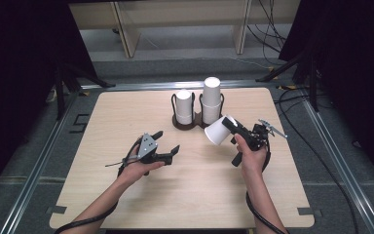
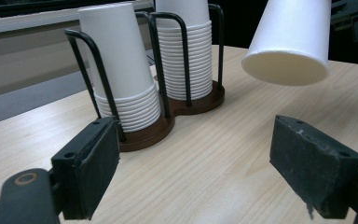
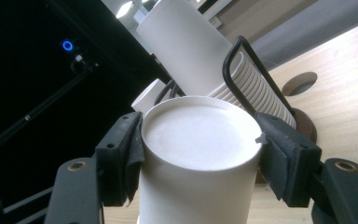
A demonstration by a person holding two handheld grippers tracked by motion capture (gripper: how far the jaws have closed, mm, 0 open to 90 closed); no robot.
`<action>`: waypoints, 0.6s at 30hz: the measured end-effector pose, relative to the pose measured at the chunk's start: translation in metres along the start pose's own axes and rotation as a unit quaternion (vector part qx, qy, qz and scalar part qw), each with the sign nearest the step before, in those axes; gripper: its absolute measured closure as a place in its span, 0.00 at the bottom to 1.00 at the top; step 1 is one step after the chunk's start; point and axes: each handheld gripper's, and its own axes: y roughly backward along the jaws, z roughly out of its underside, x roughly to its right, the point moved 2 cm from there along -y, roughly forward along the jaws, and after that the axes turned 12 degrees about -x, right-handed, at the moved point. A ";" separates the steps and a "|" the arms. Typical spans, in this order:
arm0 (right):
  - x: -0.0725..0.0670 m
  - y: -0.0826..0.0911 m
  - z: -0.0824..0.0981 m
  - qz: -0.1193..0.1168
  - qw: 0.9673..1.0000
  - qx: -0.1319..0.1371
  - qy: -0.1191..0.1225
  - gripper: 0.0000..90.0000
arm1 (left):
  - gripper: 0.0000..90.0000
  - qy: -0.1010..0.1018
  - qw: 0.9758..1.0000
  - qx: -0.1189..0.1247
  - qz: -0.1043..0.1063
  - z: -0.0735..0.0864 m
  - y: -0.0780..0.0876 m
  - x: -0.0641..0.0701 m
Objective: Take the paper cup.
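A brown two-slot cup holder (image 1: pixel 195 124) with black wire loops stands at the table's far middle, with a shorter stack of white paper cups (image 1: pixel 184 107) in its left slot and a taller stack (image 1: pixel 211 100) in its right slot. My right gripper (image 1: pixel 230 127) is shut on a single white paper cup (image 1: pixel 217 130), held tilted in the air just right of the holder, mouth toward the left. The right gripper view has the cup's flat base (image 3: pixel 199 135) between both pads. My left gripper (image 1: pixel 167 142) hovers open and empty over the table's middle, pointing at the holder (image 2: pixel 168 126) and the lifted cup (image 2: pixel 289 42).
The light wooden table (image 1: pixel 126 195) has bare surface in front and to both sides of the holder. A round hole (image 3: pixel 299 83) in the tabletop lies beyond the holder. Black curtains, stands and cables ring the table.
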 end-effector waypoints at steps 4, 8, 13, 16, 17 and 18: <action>0.005 0.002 0.002 -0.003 1.000 0.003 -0.013 0.40 | 0.17 -0.002 1.000 -0.010 0.003 -0.002 -0.001 0.004; 0.007 0.004 0.003 -0.004 1.000 0.004 -0.016 0.40 | 0.17 -0.002 1.000 -0.011 0.006 -0.004 -0.003 0.005; 0.010 0.011 0.004 -0.009 0.999 0.006 -0.049 0.40 | 0.17 -0.002 1.000 -0.008 0.010 -0.008 -0.006 0.008; 0.012 0.009 0.003 -0.020 0.999 0.017 -0.045 0.40 | 0.17 -0.002 1.000 -0.007 0.010 -0.009 -0.005 0.008; 0.011 0.010 0.004 -0.020 0.998 0.013 -0.058 0.40 | 0.17 -0.003 1.000 0.004 0.013 -0.009 -0.006 0.010; 0.011 0.009 0.005 -0.023 0.998 0.011 -0.060 0.40 | 0.17 -0.005 1.000 -0.004 0.011 -0.009 -0.004 0.010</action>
